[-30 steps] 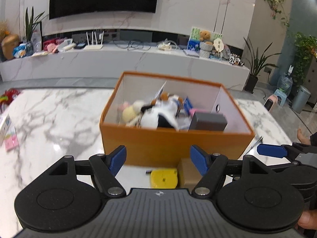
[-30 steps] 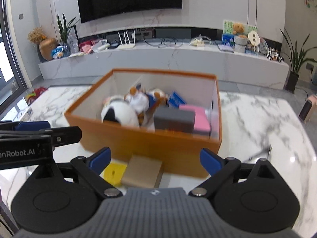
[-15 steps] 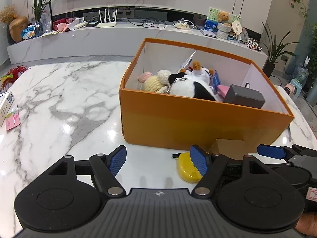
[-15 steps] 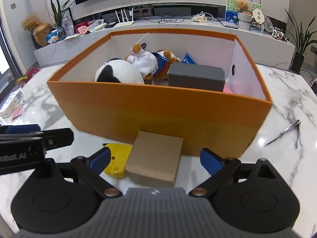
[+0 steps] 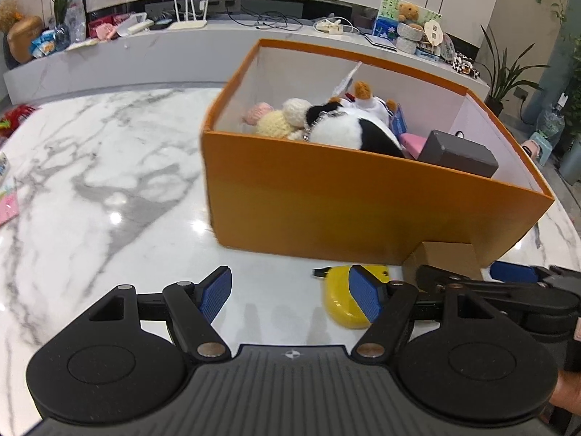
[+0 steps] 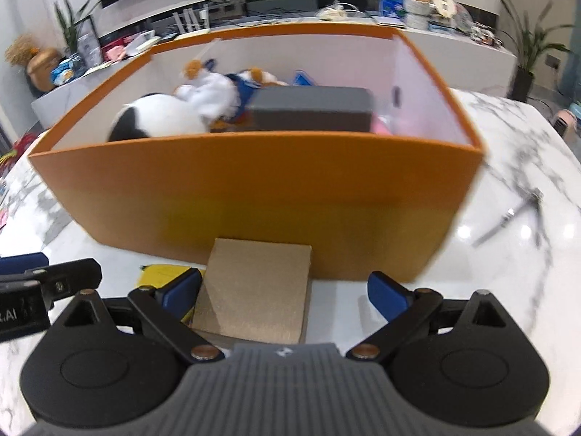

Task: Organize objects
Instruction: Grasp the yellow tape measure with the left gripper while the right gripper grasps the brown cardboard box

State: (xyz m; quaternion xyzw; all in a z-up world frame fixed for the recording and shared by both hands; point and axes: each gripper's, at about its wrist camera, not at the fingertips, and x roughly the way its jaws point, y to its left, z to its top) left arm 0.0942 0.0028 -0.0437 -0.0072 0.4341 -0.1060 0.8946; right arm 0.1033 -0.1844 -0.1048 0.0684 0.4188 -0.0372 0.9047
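— Two grippers low over the marble table [image 5: 90, 189], both spread apart, holding nothing?
— Yes. Right gripper [image 6: 284, 292] astride the cardboard box [image 6: 254, 290]; left gripper [image 5: 290, 290] just beside the yellow tape measure [image 5: 343, 303].
— Beyond those?
— Orange box [image 5: 363, 210], touching the cardboard box, filled with plush toys [image 5: 348, 130] and a grey block [image 5: 457, 152].

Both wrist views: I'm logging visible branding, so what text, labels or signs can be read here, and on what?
".AI": white letters on the left gripper's black body, cut off at the right wrist view's left edge.
Small emblem, no letters: on each gripper's grey housing; right gripper.
Blue card in the orange box: print too blurred to read.
Poster and round tag on the back counter: too small to read.
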